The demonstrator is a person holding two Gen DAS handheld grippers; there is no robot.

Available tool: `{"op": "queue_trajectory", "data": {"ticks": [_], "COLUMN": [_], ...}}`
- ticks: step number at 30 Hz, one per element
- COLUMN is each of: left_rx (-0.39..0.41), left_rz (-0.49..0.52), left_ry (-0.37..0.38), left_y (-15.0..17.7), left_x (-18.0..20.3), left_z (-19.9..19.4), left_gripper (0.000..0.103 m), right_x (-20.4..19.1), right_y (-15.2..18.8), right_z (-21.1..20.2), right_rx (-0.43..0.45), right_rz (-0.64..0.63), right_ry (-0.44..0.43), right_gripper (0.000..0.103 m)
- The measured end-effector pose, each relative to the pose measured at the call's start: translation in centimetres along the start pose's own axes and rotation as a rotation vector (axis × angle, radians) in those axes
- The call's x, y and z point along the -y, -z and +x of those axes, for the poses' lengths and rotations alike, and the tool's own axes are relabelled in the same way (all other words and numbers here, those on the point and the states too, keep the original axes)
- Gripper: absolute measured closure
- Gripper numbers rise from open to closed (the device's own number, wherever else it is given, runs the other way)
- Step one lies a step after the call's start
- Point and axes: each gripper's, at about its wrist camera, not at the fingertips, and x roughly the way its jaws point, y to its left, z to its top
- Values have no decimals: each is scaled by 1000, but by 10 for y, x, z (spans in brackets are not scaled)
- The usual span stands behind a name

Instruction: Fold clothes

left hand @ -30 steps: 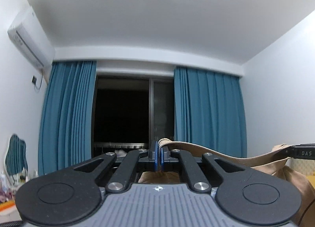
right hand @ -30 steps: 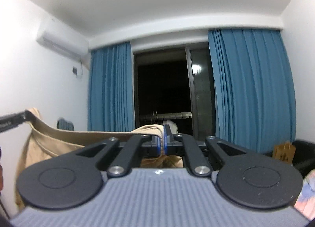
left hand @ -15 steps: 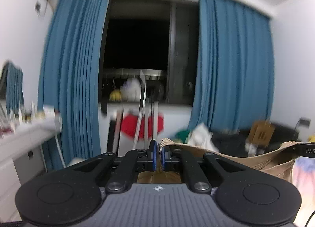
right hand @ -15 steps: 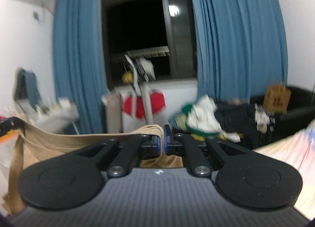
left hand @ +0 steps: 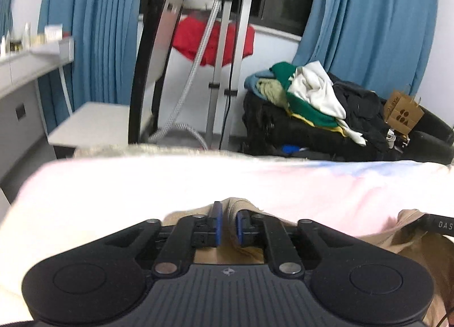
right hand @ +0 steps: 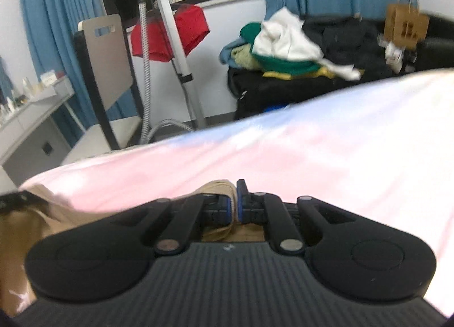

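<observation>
A tan garment (left hand: pixel 238 208) lies stretched between my two grippers, low over a pale pink bed sheet (left hand: pixel 142 182). My left gripper (left hand: pixel 227 225) has its blue-padded jaws a little apart, with a bunched fold of the garment between them. My right gripper (right hand: pixel 234 202) is shut on another part of the same garment's (right hand: pixel 218 186) edge. The right gripper's tip shows at the right edge of the left wrist view (left hand: pixel 438 223). More tan cloth hangs at the lower left of the right wrist view (right hand: pixel 20 227).
Beyond the bed stand a garment steamer pole (left hand: pixel 218 52) with a red cloth (left hand: pixel 212 40), a black couch heaped with clothes (left hand: pixel 309 100), a brown paper bag (left hand: pixel 403 114), blue curtains (left hand: pixel 93 29) and a grey desk (left hand: pixel 25 71) at the left.
Both grippers have swung down from pointing at the ceiling and window to low over the bed, carrying the tan garment. The left jaws have parted slightly.
</observation>
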Motion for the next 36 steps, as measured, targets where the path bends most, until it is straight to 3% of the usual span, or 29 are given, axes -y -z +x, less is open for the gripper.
{"op": "queue_trajectory", "data": {"ticks": [3,5,7,13,15,17,19,22,24,28,32,36], "left_rx": [-27,-18,5,64,85,95,89,78,67,4,-51,-100], "left_rz": [-3,16,39,-8,-9,-5,-6,1,8,35,78,30], "left_ry": [48,63,62,73,75,82,90,95,104,143,196,263], "left_y": [-1,-12,-22,-10,7,26,46,71,84,99,103,88], "left_x": [-5,0,8,14,20,30,41,59,70,97,131,155], "left_z": [-1,-25,-58,-192,-239,-286,-323,-364,-379,-369,-331,-273], "left_gripper": [57,41,25,22,22,22,22,22,22,22,27,31], "right_x": [5,6,5,26,46,66,83,98,104,111,99,82], "right_y": [4,2,-1,10,23,39,57,80,95,117,125,137], "right_z": [-4,-20,-46,-147,-175,-194,-207,-212,-207,-191,-176,-161], "right_rx": [-9,14,52,217,234,219,175,94,48,-22,-61,-89], "right_rz": [24,37,42,164,257,355,424,475,509,534,433,399], "right_ry": [-51,-89,-120,-116,-94,-68,-48,-46,-72,-81,-165,-224], "right_gripper": [66,37,29,30,46,65,75,76,74,74,74,75]}}
